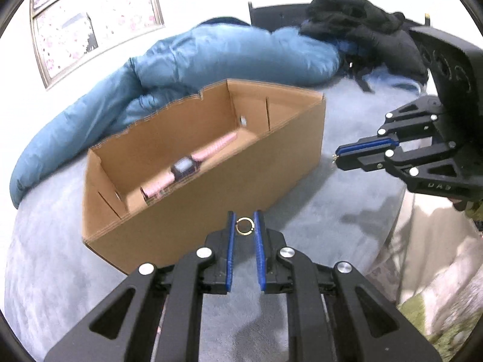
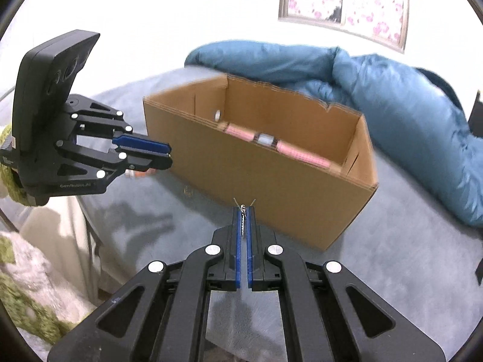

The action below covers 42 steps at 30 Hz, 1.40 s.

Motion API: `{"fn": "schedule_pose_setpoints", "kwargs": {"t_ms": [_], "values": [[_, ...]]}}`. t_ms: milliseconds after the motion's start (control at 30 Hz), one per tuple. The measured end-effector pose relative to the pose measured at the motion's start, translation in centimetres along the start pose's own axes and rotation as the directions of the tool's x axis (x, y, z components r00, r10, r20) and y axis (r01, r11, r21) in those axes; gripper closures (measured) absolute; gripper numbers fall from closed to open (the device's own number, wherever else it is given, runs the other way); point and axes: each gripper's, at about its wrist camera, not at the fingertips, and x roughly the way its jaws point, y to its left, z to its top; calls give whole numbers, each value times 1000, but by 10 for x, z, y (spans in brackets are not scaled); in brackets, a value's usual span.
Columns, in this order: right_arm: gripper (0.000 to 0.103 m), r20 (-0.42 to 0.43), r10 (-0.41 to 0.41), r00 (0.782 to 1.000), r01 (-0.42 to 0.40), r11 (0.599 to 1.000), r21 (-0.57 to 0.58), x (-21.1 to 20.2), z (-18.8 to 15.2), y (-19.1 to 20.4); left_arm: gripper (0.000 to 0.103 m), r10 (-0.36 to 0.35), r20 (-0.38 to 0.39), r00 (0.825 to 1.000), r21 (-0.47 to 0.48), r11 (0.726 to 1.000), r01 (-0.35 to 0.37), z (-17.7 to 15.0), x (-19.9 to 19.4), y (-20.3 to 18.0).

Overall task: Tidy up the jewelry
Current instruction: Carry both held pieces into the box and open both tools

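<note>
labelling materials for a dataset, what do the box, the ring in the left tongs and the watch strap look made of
Box: corrugated cardboard, matte brown, fluting visible along the torn top edge.
Ring, held in the left tongs: probably metal, thin gold-coloured glossy hoop; plated or solid cannot be told.
Watch strap: pink and ribbed, likely silicone or rubber; blur leaves it open.

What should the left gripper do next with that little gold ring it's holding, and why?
Probably carry it forward and up over the near wall of the cardboard box, then release. The left gripper pinches the gold ring just short of that wall, outside the box, while the pink watch already lies inside. The right gripper is shut on a small silver piece and keeps to the side.
</note>
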Motion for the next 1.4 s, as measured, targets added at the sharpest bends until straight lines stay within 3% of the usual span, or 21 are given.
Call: {"fn": "schedule_pose_setpoints", "kwargs": {"t_ms": [233, 433, 700, 1067, 1200, 1400], "values": [[102, 155, -32, 987, 32, 999, 7, -32, 43, -15, 92, 17, 127, 992, 21, 1000, -19, 41, -33, 7], [102, 217, -70, 974, 70, 998, 7, -27, 70, -30, 92, 35, 176, 984, 63, 997, -47, 71, -23, 12], [102, 184, -118, 976, 102, 990, 93, 18, 85, -60, 92, 28, 90, 996, 72, 997, -35, 91, 36, 32], [99, 29, -167, 985, 162, 979, 126, 76, 86, -80, 91, 1, -47, 999, 27, 1000, 0, 89, 91, 48], [82, 31, -166, 986, 161, 978, 135, 76, 81, -80, 79, 6, -73, 997, 11, 1000, -6, 87, 95, 49], [72, 60, -162, 985, 151, 977, 152, 66, 80, -79, 65, 22, -54, 998, 12, 1000, -21, 86, 85, 46]]}}
